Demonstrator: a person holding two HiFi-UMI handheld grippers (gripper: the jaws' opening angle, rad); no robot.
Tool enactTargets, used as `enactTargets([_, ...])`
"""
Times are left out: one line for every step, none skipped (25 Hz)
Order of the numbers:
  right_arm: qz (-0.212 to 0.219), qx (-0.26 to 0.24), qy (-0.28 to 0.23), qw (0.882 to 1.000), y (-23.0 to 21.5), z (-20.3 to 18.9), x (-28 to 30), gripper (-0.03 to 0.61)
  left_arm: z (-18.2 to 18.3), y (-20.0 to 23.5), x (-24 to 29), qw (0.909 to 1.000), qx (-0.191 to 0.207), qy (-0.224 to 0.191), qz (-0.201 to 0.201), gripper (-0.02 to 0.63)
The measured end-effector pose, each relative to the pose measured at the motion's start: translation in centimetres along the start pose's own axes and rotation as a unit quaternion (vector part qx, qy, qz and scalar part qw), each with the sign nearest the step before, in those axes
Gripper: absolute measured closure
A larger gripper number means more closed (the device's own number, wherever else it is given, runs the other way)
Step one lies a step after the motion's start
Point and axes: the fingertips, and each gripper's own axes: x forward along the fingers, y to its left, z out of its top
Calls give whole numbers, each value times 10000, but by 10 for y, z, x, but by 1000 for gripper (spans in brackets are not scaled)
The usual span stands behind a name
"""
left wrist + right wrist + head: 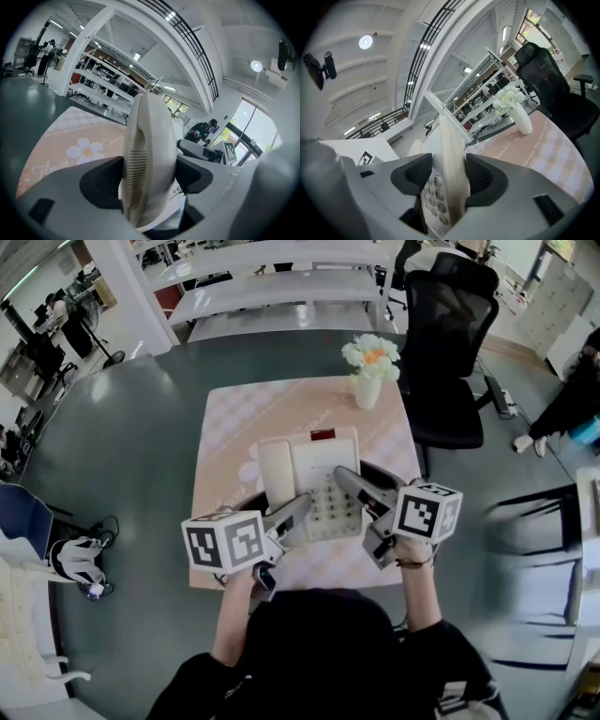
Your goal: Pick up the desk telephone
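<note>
A cream desk telephone (319, 470) with its handset (275, 474) in the cradle lies on a small table with a pink floral cloth (225, 427). My left gripper (292, 512) is shut on the phone's handset side; in the left gripper view the handset (147, 150) fills the gap between the dark pads (101, 180). My right gripper (349, 480) is shut on the phone's right edge, next to the keypad (432, 197), and the phone's body (451, 154) is pinched between its pads. Whether the phone is off the cloth I cannot tell.
A white vase of flowers (368, 381) stands at the table's far edge. A black office chair (450, 343) is behind the table on the right. Long white desks (281, 287) run across the back. A person (572, 399) sits at the far right.
</note>
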Motion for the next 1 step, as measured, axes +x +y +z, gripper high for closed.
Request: enactTargets([2, 3, 2, 10000, 0, 0, 0, 364, 1, -1, 1, 10000, -2, -3, -14, 278])
